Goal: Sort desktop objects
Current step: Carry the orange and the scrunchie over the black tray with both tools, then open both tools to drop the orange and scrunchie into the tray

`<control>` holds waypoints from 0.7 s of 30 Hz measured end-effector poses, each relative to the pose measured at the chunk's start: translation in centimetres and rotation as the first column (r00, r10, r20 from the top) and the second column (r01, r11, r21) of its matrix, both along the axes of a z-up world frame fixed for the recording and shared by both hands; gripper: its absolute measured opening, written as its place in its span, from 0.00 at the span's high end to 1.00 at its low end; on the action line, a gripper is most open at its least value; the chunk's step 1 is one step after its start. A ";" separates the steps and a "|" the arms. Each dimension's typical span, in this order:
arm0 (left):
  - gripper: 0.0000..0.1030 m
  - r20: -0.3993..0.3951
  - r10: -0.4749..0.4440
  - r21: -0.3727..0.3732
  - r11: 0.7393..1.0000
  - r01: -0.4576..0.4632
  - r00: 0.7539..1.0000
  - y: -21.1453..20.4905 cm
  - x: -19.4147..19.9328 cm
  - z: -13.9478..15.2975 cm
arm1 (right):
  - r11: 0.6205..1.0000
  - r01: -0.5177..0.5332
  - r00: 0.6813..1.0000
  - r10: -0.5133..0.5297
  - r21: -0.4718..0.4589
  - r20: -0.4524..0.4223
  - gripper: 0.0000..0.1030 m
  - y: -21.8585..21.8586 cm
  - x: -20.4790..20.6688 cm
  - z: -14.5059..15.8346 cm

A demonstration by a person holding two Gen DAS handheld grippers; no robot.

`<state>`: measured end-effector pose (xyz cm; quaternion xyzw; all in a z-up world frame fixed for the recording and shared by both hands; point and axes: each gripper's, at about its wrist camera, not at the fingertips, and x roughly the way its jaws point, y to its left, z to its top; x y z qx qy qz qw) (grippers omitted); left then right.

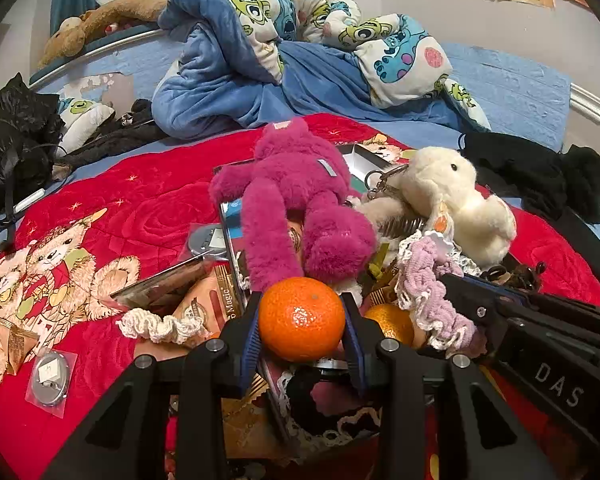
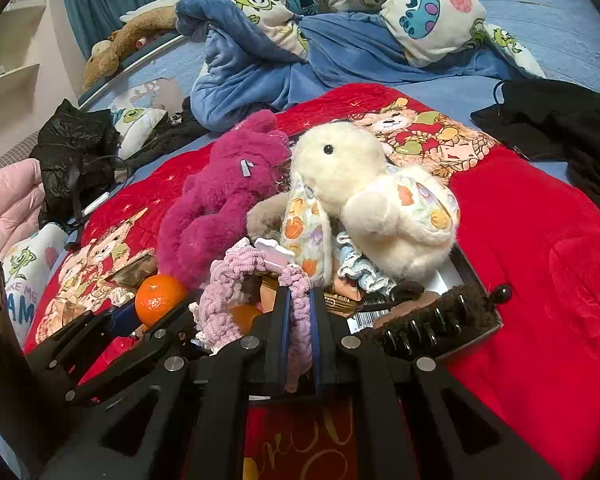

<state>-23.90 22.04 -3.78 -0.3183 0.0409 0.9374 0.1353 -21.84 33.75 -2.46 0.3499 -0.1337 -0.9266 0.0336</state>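
Orange mandarin [image 1: 301,318] is pinched between my left gripper [image 1: 302,330] pads, sitting dead centre in that wrist view, both pads touching its flanks. It's round, so no long axis to worry about. It's just above the pile, with a second mandarin [image 1: 390,322] lying just right of it, partly hidden.

Right gripper [image 2: 300,320] is pressed nearly together on the lilac scrunchie [image 2: 256,292]. The band loops up and left out of the jaws, so its long run lies leftward, toward the left gripper. The two grippers are close side by side: in the right view the held mandarin sits just left of the scrunchie loop.

Pile itself: pink plush [image 1: 296,200] and white rabbit plush [image 2: 364,196] lie beyond both grippers, on top of a tray [image 2: 480,320] on the red blanket [image 2: 540,280].

My read: both grips made, next is lift clear. Risk: the scrunchie may drag neighbouring lace bits along.
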 end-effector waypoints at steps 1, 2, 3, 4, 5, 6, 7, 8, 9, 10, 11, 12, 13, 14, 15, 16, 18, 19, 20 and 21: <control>0.63 -0.002 0.000 -0.002 1.000 0.000 1.000 0.0 0.0 0.0 | 1.000 0.000 1.000 0.000 -0.001 0.001 0.91 0.1 0.0 0.0; 0.63 -0.002 -0.001 -0.004 1.000 0.001 1.000 0.0 0.0 0.0 | 1.000 0.001 1.000 -0.001 -0.007 0.001 0.91 0.2 0.1 0.0; 0.63 -0.002 -0.001 -0.005 1.000 0.001 1.000 0.0 0.0 0.0 | 1.000 0.002 1.000 -0.002 -0.011 0.000 0.91 0.1 0.1 0.0; 0.63 -0.003 0.000 -0.005 1.000 0.000 1.000 -0.1 -0.1 0.0 | 1.000 0.003 1.000 -0.003 -0.016 0.001 0.91 0.2 0.1 0.0; 0.63 -0.002 -0.002 -0.004 1.000 0.002 1.000 0.0 -0.1 0.0 | 1.000 0.002 1.000 -0.002 -0.018 0.001 0.91 0.2 0.1 0.0; 0.63 -0.003 -0.001 -0.004 1.000 0.001 1.000 0.0 0.0 0.0 | 1.000 0.000 1.000 0.000 -0.017 0.001 0.91 0.2 0.1 0.0; 0.63 -0.003 -0.001 -0.002 1.000 0.001 1.000 -0.1 0.0 0.0 | 1.000 0.001 1.000 -0.001 -0.015 0.001 0.91 0.2 0.1 0.0; 0.63 -0.002 -0.002 -0.002 1.000 0.002 1.000 0.0 -0.1 0.0 | 1.000 0.000 1.000 0.000 -0.014 0.000 0.91 0.2 0.1 0.0; 0.63 -0.002 -0.002 -0.003 1.000 0.002 1.000 0.0 -0.1 0.0 | 1.000 -0.003 1.000 0.003 -0.012 -0.001 0.91 0.1 0.1 0.0; 0.63 -0.002 -0.002 -0.001 1.000 0.002 1.000 -0.1 -0.1 0.0 | 1.000 -0.005 1.000 0.005 -0.009 -0.003 0.91 0.0 0.2 0.1; 0.63 -0.003 -0.002 -0.003 1.000 0.002 1.000 -0.1 -0.1 -0.1 | 1.000 -0.008 1.000 0.008 -0.005 -0.005 0.90 -0.1 0.2 0.1; 0.63 -0.004 -0.001 -0.001 1.000 0.001 1.000 -0.1 0.0 -0.1 | 1.000 -0.012 1.000 0.012 -0.002 -0.008 0.90 -0.2 0.2 0.2; 0.63 -0.006 0.003 0.002 1.000 -0.003 1.000 -0.2 0.0 0.0 | 1.000 -0.013 1.000 0.013 -0.001 -0.010 0.90 -0.3 0.2 0.3; 0.63 -0.005 0.013 0.005 1.000 -0.013 1.000 -0.2 0.0 0.0 | 1.000 -0.013 1.000 0.013 0.000 -0.011 0.89 -0.3 0.3 0.3; 0.63 -0.002 0.019 0.009 1.000 -0.019 1.000 -0.3 0.0 -0.1 | 1.000 -0.014 1.000 0.014 0.002 -0.013 0.87 -0.4 0.3 0.4; 0.63 -0.001 0.018 0.014 1.000 -0.018 1.000 -0.3 0.1 0.0 | 1.000 -0.015 1.000 0.015 0.004 -0.015 0.86 -0.5 0.4 0.4; 0.60 0.002 0.019 0.020 1.000 -0.019 1.000 -0.4 0.1 0.0 | 0.999 -0.031 0.999 0.031 0.010 -0.026 0.85 -0.6 0.5 0.7; 0.52 0.000 0.017 0.023 1.000 -0.017 1.000 -0.4 0.2 0.1 | 0.999 -0.033 0.999 0.033 0.019 -0.034 0.83 -0.8 0.6 0.9; 0.31 -0.006 0.028 0.015 0.999 -0.028 1.000 -0.4 0.3 0.2 | 0.999 -0.029 0.999 0.030 0.027 -0.044 0.73 -0.8 0.7 1.2; 0.20 -0.023 0.049 -0.006 0.999 -0.049 0.999 -0.3 0.5 0.4 | 0.999 -0.034 0.998 0.035 0.021 -0.055 0.67 -0.8 0.9 1.4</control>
